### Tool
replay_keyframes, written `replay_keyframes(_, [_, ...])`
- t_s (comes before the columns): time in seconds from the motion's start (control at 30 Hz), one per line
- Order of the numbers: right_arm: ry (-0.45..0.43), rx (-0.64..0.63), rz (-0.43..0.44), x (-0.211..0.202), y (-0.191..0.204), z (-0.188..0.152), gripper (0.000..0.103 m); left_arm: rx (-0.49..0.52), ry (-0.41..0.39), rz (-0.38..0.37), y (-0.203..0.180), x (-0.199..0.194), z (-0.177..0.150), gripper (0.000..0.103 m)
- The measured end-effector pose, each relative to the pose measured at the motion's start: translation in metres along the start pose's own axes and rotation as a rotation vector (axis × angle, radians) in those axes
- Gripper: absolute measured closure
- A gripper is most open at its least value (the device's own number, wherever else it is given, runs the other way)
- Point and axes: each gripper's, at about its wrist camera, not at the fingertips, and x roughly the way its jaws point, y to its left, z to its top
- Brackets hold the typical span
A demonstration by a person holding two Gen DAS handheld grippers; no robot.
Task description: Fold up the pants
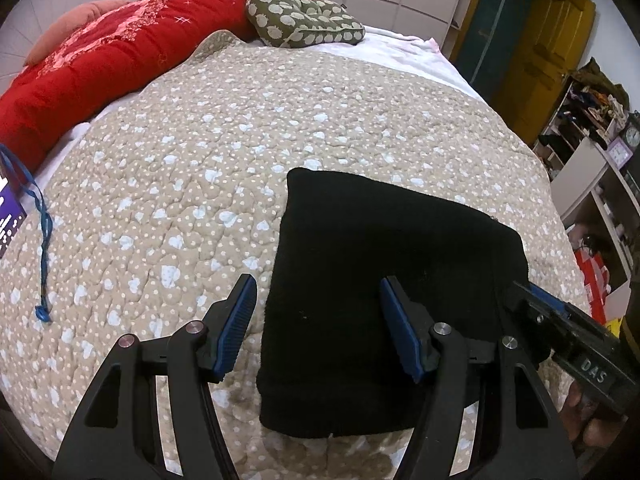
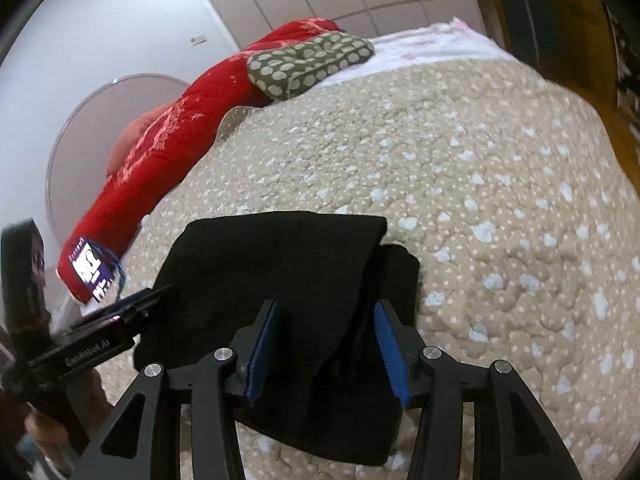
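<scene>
A pair of black pants [image 1: 384,280] lies folded into a compact rectangle on a bed, resting on a beige quilted bedspread [image 1: 200,160] dotted with pale blue and white spots. The bundle sits near the front of the bed, just ahead of both handheld grippers.

The left gripper [image 1: 318,326] hangs over the near left part of the bundle with its jaws standing wide; one blue pad is over the bedspread, the other over the black cloth, and nothing is clamped. The right gripper [image 2: 326,346] has its jaws at a middling gap, straddling a raised fold along the bundle's right side; whether the pads press that cloth cannot be told for certain, and they appear not to.

In the right wrist view the top layer [image 2: 280,264] sits askew, so a lower layer [image 2: 400,280] pokes out at the right edge. The likely risk is that tugging or lifting here drags the thick fabric and undoes the stack, or that a pad snags only one layer. A red quilt [image 1: 100,52] and a green patterned pillow [image 1: 304,20] lie well apart at the head of the bed.
</scene>
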Motion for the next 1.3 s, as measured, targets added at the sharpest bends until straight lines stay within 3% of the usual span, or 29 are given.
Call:
replay_keyframes(0.03, [-0.012, 0.004, -0.006, -0.001, 0.000, 0.000, 0.088, 0.002, -0.001, 0.003, -0.001, -0.001, 0.000, 0.039])
replay_keyframes(0.07, [-0.032, 0.014, -0.014, -0.004, 0.000, 0.001, 0.097, 0.004, -0.001, 0.005, -0.001, -0.002, 0.000, 0.039])
replay_keyframes(0.17, [-0.077, 0.028, 0.024, -0.023, 0.004, 0.004, 0.097, 0.006, -0.009, -0.004, -0.002, -0.007, 0.001, 0.039])
replay_keyframes(0.33, [-0.097, -0.031, 0.000, -0.048, 0.011, 0.001, 0.098, 0.007, -0.009, -0.026, -0.007, -0.010, 0.002, 0.039])
replay_keyframes(0.57, [-0.015, -0.008, -0.064, -0.012, -0.010, -0.006, 0.098, 0.039, -0.003, 0.004, -0.016, 0.003, -0.002, 0.038])
replay_keyframes(0.7, [-0.039, 0.031, -0.070, -0.028, -0.014, 0.001, 0.083, 0.026, 0.009, -0.010, -0.011, 0.002, 0.001, 0.038])
replay_keyframes(0.87, [-0.096, -0.012, -0.017, -0.050, 0.001, 0.012, 0.082, 0.035, -0.019, 0.017, -0.010, -0.003, 0.008, 0.038])
replay_keyframes(0.97, [-0.081, -0.063, -0.009, -0.040, 0.014, 0.015, 0.082, 0.030, -0.013, 0.016, -0.009, 0.001, 0.011, 0.038])
replay_keyframes(1.13, [0.024, -0.083, -0.065, 0.006, 0.018, 0.018, 0.082, 0.036, -0.009, 0.017, -0.011, 0.007, 0.012, 0.038])
replay_keyframes(1.3, [0.032, -0.100, -0.077, 0.014, 0.021, 0.025, 0.082, 0.039, -0.005, 0.015, -0.013, 0.009, 0.013, 0.038])
